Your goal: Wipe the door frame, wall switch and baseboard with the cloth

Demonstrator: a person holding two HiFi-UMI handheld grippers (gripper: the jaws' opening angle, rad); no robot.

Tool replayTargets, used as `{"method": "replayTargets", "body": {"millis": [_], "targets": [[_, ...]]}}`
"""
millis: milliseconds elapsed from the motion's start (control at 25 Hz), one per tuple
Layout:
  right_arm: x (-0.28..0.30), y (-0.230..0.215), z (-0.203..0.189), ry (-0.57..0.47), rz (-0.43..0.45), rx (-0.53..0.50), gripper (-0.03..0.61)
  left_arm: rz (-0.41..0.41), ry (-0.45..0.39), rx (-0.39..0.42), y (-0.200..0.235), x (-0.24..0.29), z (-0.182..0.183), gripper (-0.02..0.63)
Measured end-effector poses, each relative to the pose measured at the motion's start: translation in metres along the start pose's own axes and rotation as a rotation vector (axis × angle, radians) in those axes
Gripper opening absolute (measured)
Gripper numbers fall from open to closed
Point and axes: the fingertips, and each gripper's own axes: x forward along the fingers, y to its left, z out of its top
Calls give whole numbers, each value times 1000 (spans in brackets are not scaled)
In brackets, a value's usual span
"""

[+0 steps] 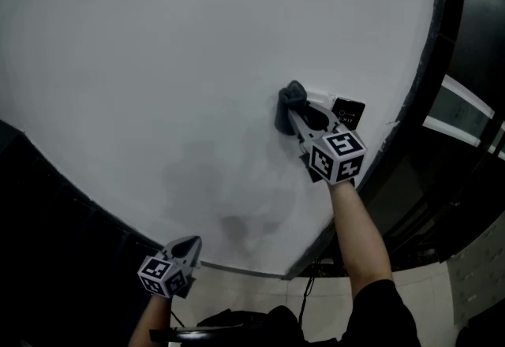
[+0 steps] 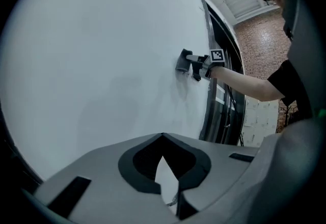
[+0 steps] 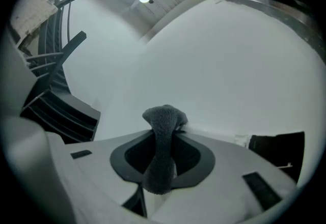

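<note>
A: What's the setting?

B: A plain white wall (image 1: 158,61) fills nearly everything. A dark door frame (image 1: 430,85) runs down it, off to the right gripper's (image 1: 293,110) right.

A: And that gripper?

B: Its jaws are clamped on a grey cloth (image 3: 163,116), which bunches out past the tips against the wall. A strip of it trails back between the jaws.

A: Anything close by?

B: A small black plate (image 1: 348,112) sits on the wall just beside the gripper, on the door frame's side. What it is, I can't tell.

A: The left gripper (image 1: 192,244)?

B: Low down, well apart from the right one and the cloth. Its jaw tips meet with nothing between them, pointing at bare wall.
</note>
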Motion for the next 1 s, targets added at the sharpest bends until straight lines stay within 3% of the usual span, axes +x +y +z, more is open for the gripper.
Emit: {"method": "replayTargets", "body": {"millis": [840, 1000], "targets": [[-60, -70, -12, 40, -145, -44, 86, -84, 26, 19, -37, 36, -2, 2], [-71, -84, -16, 50, -173, -44, 86, -112, 22, -8, -45, 44, -8, 2]]}}
